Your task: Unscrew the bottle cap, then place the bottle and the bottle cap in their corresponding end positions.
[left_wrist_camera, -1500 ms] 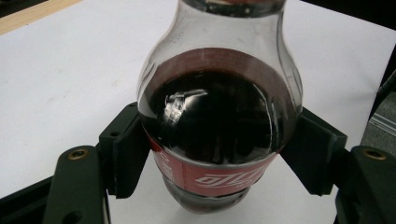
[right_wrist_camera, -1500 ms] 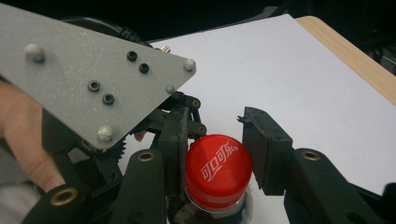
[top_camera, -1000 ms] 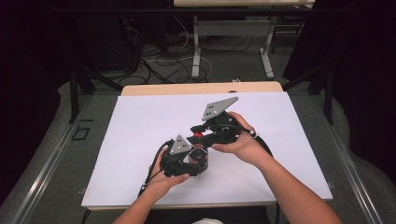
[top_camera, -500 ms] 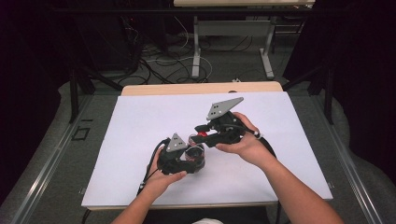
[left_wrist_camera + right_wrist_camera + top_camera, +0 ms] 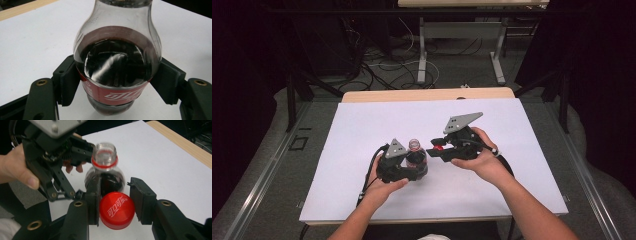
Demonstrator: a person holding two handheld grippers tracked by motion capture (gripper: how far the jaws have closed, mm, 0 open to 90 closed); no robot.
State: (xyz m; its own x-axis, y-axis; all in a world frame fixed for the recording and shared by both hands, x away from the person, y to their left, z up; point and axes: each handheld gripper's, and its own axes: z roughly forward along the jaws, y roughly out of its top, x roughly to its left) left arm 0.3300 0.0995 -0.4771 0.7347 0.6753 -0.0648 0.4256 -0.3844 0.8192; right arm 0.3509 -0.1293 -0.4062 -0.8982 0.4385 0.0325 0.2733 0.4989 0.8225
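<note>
While left gripper is clamping bottle at label level, both pads pressing its sides, bottle is standing upright on white sheet, near its middle. Neck is showing open, red ring around it. Right gripper is holding red cap between jaws, just beside and right of bottle, clear of neck. Dark cola is filling lower body.

We've pulled the right gripper off to frame right, red cap in its jaws; bottle mouth now open, left gripper unmoved.
</note>
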